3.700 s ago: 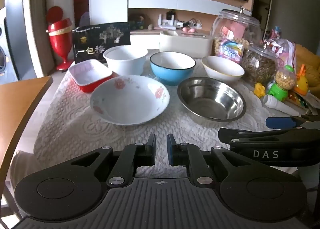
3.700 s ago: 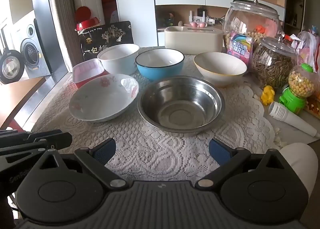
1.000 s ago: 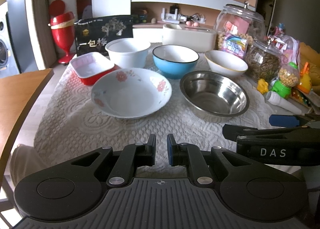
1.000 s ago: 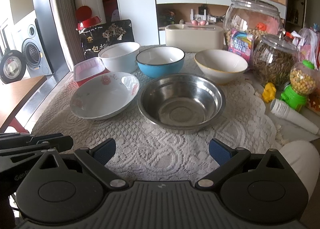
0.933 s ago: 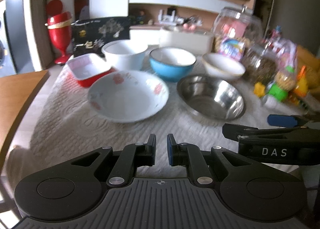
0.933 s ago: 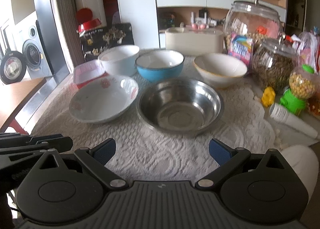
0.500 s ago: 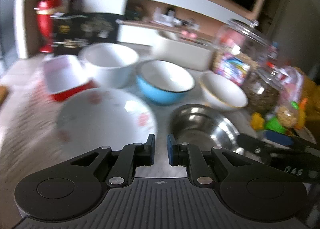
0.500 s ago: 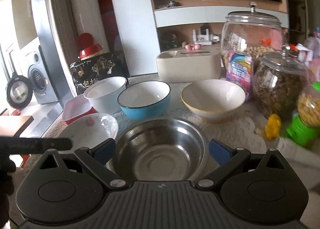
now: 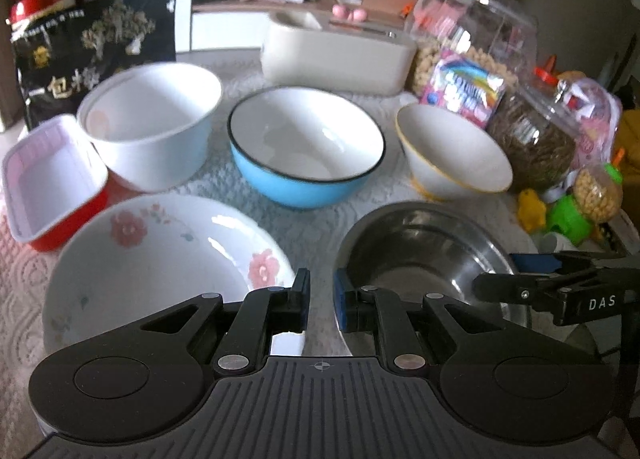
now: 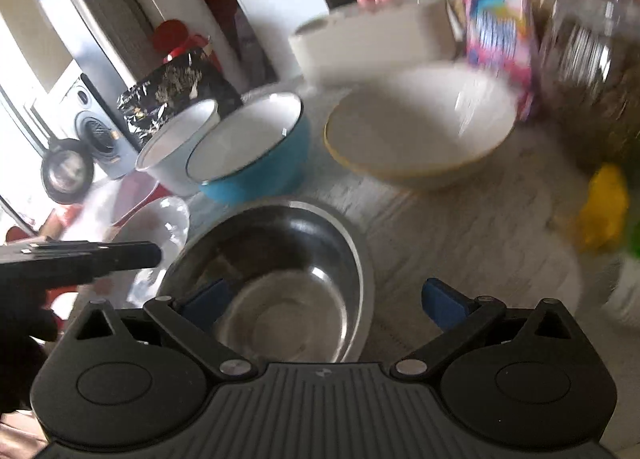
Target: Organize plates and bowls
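Several dishes sit on a lace tablecloth: a floral plate (image 9: 160,259), a steel bowl (image 9: 420,255) (image 10: 280,275), a blue bowl (image 9: 304,147) (image 10: 252,151), a white bowl (image 9: 152,119), a yellow-rimmed bowl (image 9: 448,151) (image 10: 420,127) and a red-and-white dish (image 9: 48,179). My left gripper (image 9: 321,299) is shut and empty, between the floral plate and the steel bowl. My right gripper (image 10: 324,299) is open and empty, its jaws straddling the steel bowl's right rim; it also shows in the left wrist view (image 9: 556,279).
Glass jars (image 9: 476,43) of snacks, a cream box (image 9: 340,51), a black packet (image 9: 92,47) and small toys (image 9: 568,215) crowd the back and right of the table. A washing machine (image 10: 92,127) stands far left.
Both grippers have moved forward toward the dishes. The right gripper has tilted and come over the steel bowl. The left stays shut, the right open.
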Action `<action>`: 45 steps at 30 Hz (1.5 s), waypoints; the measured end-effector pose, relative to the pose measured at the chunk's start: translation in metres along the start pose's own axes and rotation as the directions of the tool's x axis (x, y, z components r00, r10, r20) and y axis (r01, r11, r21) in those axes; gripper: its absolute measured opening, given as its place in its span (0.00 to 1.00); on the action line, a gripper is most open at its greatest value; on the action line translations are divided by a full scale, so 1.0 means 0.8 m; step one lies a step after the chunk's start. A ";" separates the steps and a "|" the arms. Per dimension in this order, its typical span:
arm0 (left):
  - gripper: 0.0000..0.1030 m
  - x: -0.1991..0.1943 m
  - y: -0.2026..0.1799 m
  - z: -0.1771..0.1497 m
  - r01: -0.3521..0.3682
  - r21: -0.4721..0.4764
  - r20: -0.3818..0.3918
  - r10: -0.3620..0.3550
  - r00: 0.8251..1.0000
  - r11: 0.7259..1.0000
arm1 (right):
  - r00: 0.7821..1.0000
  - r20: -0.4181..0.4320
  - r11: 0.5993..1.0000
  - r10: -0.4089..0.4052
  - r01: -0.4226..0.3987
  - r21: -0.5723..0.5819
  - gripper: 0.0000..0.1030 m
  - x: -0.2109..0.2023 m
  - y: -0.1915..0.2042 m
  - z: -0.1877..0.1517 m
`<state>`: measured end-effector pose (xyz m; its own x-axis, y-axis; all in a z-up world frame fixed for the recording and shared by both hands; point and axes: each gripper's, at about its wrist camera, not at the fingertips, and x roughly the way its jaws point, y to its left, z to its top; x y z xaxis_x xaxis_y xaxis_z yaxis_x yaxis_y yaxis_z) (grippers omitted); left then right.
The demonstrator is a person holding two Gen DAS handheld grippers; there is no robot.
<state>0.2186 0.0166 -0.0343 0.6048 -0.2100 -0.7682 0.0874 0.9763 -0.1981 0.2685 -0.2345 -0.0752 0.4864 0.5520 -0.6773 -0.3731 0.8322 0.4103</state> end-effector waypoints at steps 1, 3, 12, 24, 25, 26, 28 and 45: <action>0.14 0.003 0.002 0.000 0.001 -0.002 -0.014 -0.001 1.000 1.000 | 0.999 -0.030 1.000 0.009 -0.009 0.013 1.00 0.008 -0.001 0.000; 0.15 0.008 0.004 -0.001 0.010 -0.003 -0.017 -0.010 1.000 1.000 | 0.998 -0.066 1.000 0.008 -0.006 0.019 1.00 0.018 -0.001 -0.004; 0.16 0.002 0.005 0.004 0.024 0.007 -0.032 -0.024 0.999 1.000 | 0.995 -0.096 1.000 0.011 -0.009 0.019 0.79 0.026 0.007 -0.006; 0.16 0.012 0.012 0.002 0.088 -0.049 -0.076 -0.091 0.993 0.995 | 0.995 -0.098 1.000 -0.012 0.012 0.000 0.66 0.028 0.007 -0.013; 0.16 0.014 0.011 0.000 0.086 -0.041 -0.087 -0.089 0.992 0.995 | 0.995 -0.096 1.000 -0.011 0.011 -0.001 0.66 0.028 0.007 -0.013; 0.20 0.017 0.009 -0.001 0.077 -0.029 -0.099 -0.079 0.992 0.997 | 0.995 -0.095 1.000 -0.011 0.011 -0.001 0.66 0.028 0.007 -0.014; 0.23 0.021 0.008 -0.003 0.074 -0.026 -0.110 -0.077 0.991 0.997 | 0.996 -0.092 1.000 -0.013 0.012 -0.006 0.66 0.028 0.008 -0.015; 0.32 0.016 -0.008 0.003 0.130 0.003 -0.081 -0.129 0.988 0.992 | 0.997 -0.057 0.997 -0.057 0.053 -0.063 0.68 0.014 0.046 -0.005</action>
<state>0.2279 0.0080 -0.0413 0.5227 -0.3380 -0.7827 0.1678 0.9409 -0.2942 0.2567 -0.1976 -0.0703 0.4606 0.4999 -0.7334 -0.3959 0.8553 0.3344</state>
